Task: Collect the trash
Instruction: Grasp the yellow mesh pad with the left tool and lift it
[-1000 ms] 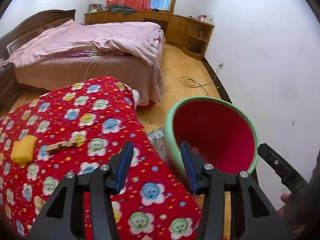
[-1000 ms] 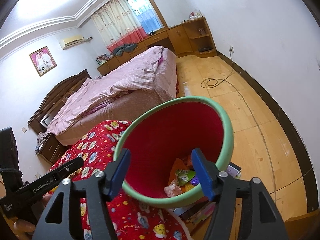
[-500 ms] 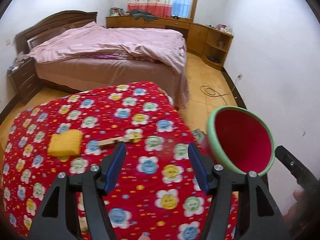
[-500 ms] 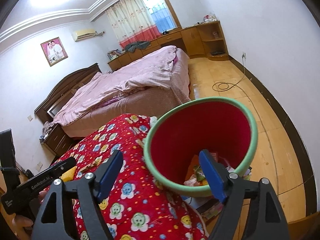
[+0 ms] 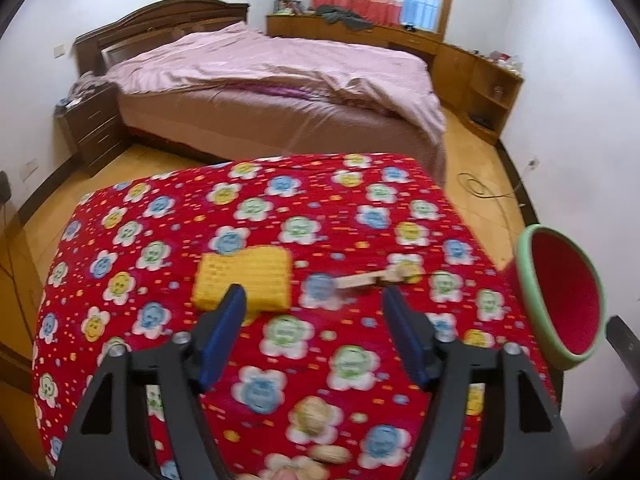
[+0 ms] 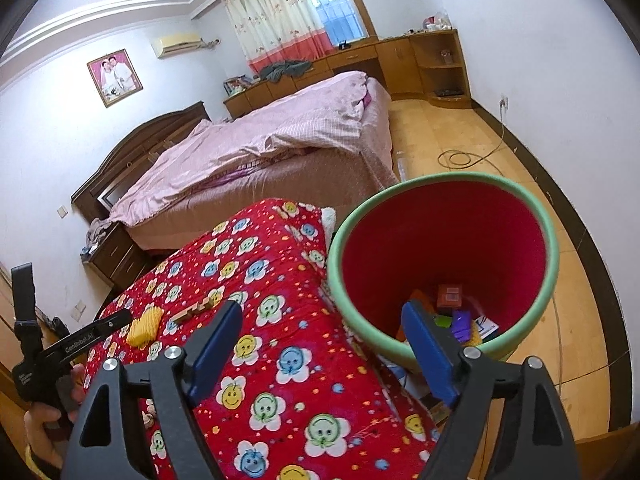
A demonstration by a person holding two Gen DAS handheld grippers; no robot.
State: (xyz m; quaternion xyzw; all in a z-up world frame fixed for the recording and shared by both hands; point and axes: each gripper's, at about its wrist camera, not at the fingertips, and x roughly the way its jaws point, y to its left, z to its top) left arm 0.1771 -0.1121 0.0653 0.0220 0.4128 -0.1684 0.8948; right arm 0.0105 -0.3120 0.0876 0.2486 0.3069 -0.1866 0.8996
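A yellow sponge-like block (image 5: 245,277) and a small wooden stick piece (image 5: 372,278) lie on the table under a red flower-print cloth (image 5: 280,220). Walnuts and peanuts (image 5: 316,420) lie near its front edge. My left gripper (image 5: 314,334) is open and empty, just above the cloth, in front of the block and stick. A red bin with a green rim (image 6: 444,264) stands at the table's right side with several wrappers inside. My right gripper (image 6: 324,350) is open and empty, over the table edge beside the bin. The block (image 6: 145,326) and stick (image 6: 196,310) also show in the right wrist view.
A large bed with pink bedding (image 5: 280,72) stands beyond the table. A nightstand (image 5: 94,124) is at its left, wooden cabinets (image 5: 472,76) along the far wall. A cable (image 5: 480,188) lies on the wooden floor to the right. Paper items (image 6: 420,384) lie under the bin.
My left gripper has swung left from the bin to face the table top, with the block and stick now straight ahead. My right gripper has drawn back, showing more of the table.
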